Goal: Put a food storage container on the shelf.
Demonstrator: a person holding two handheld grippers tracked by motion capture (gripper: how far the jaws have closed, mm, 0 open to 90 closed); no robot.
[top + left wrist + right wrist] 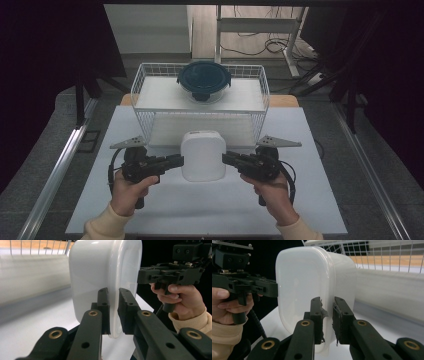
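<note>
White surface (pixel 150 200), wire basket (pixel 145 87) behind. Left gripper (pixel 176 161) and right gripper (pixel 229 159) fingers clamp white lidded container's (pixel 202 155) rim on opposite sides. Grasp done; lift and placing left.

No writing, label, brand, number or sign can be read anywhere — not on the white container (pixel 202 155), not on its lid, not on the dark blue lidded bowl (pixel 203 79) in the wire basket (pixel 145 80), and not on the table (pixel 200 205) — every surface is plain or too blurred to tell.
</note>
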